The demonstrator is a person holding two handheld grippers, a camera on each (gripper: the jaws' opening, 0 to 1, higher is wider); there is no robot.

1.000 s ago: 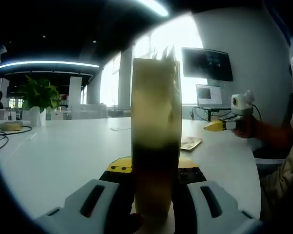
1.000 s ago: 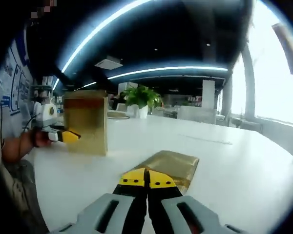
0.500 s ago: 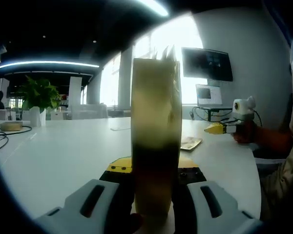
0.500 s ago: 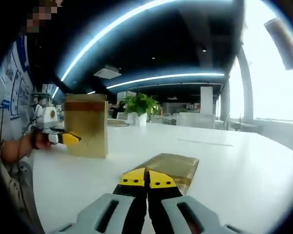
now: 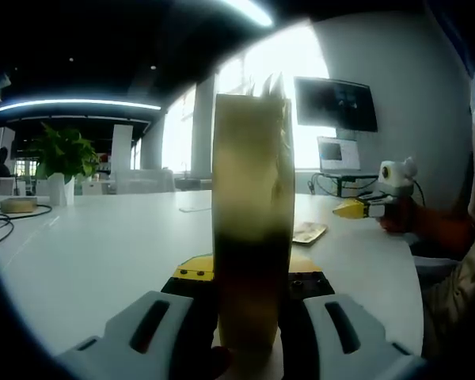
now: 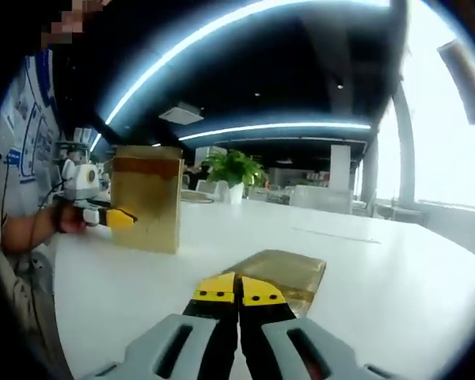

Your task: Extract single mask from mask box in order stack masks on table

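The tall gold mask box (image 5: 252, 174) stands upright on the white table (image 5: 103, 245), and my left gripper (image 5: 249, 273) is shut on its lower part. A flat gold mask packet (image 5: 309, 232) lies on the table to the right of the box. My right gripper (image 5: 353, 208) hovers beyond that packet, held by a hand. In the right gripper view, my right gripper (image 6: 237, 290) is shut with nothing between its yellow tips. The mask packet (image 6: 285, 271) lies just ahead of them. The mask box (image 6: 148, 210) stands at the left with the left gripper (image 6: 120, 216) at its side.
A potted plant (image 5: 59, 162) and a coiled cable (image 5: 12, 212) sit at the table's far left. A monitor (image 5: 335, 103) and a laptop (image 5: 338, 154) stand behind the right side. A person's arm and body (image 6: 24, 222) are beside the box.
The right gripper has drifted slightly, so its view has shifted a little. The mask box, the left gripper and the packet have stayed put.
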